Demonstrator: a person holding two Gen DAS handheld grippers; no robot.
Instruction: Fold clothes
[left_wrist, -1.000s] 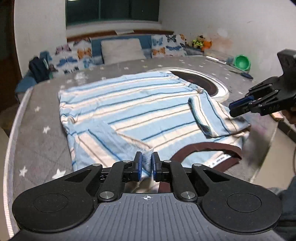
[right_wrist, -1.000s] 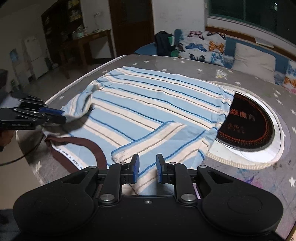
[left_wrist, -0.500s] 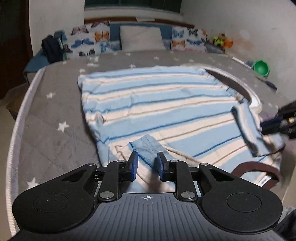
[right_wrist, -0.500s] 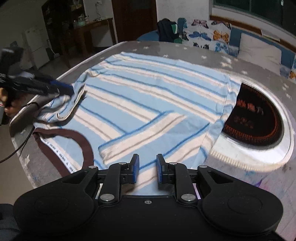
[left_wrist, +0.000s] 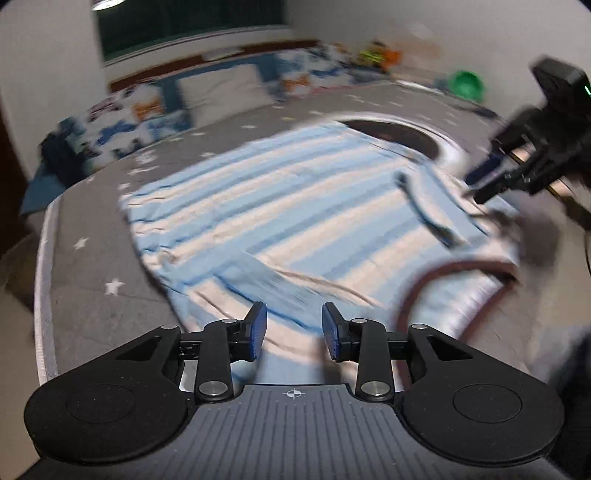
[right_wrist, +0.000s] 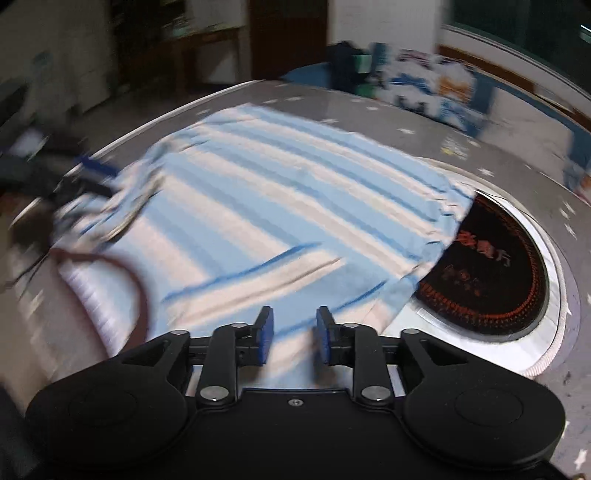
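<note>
Shirt (left_wrist: 295, 206), blue and cream stripes, spread flat on the grey starred mattress (left_wrist: 96, 295), both sleeves folded inward.
I see my left gripper (left_wrist: 293, 328) released, nothing between its pads, just above the near sleeve (left_wrist: 258, 277); my right gripper (right_wrist: 291, 330) likewise released above the other sleeve (right_wrist: 258, 273). Brown collar (left_wrist: 443, 273) faces me.

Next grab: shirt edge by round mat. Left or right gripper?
Right, likely: right gripper hangs open over that striped shirt edge by the round mat; left gripper is beyond the collar.
</note>
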